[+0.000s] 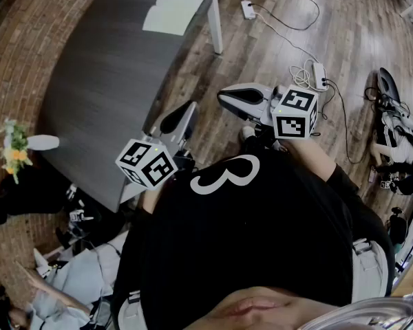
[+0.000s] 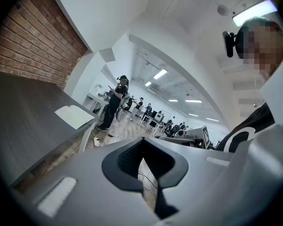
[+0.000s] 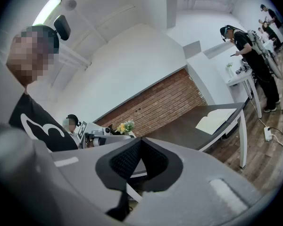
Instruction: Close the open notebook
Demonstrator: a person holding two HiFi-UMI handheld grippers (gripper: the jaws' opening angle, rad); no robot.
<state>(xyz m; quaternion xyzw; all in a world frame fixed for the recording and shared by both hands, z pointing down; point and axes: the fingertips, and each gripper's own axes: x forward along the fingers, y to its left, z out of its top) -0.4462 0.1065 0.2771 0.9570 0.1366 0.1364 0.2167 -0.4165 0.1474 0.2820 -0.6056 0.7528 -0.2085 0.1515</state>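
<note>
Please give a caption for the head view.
Open notebook lies at the dark table's far end; left tool and right tool shut, empty.

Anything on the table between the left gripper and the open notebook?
No. The head view shows only bare dark tabletop between the left gripper and the notebook. The flowers stand off to one side of that stretch.

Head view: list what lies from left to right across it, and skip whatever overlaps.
Yellow flowers in a white vase → open white paper notebook → right gripper with its black-and-white marker cube → black-and-white gear at the far right.
</note>
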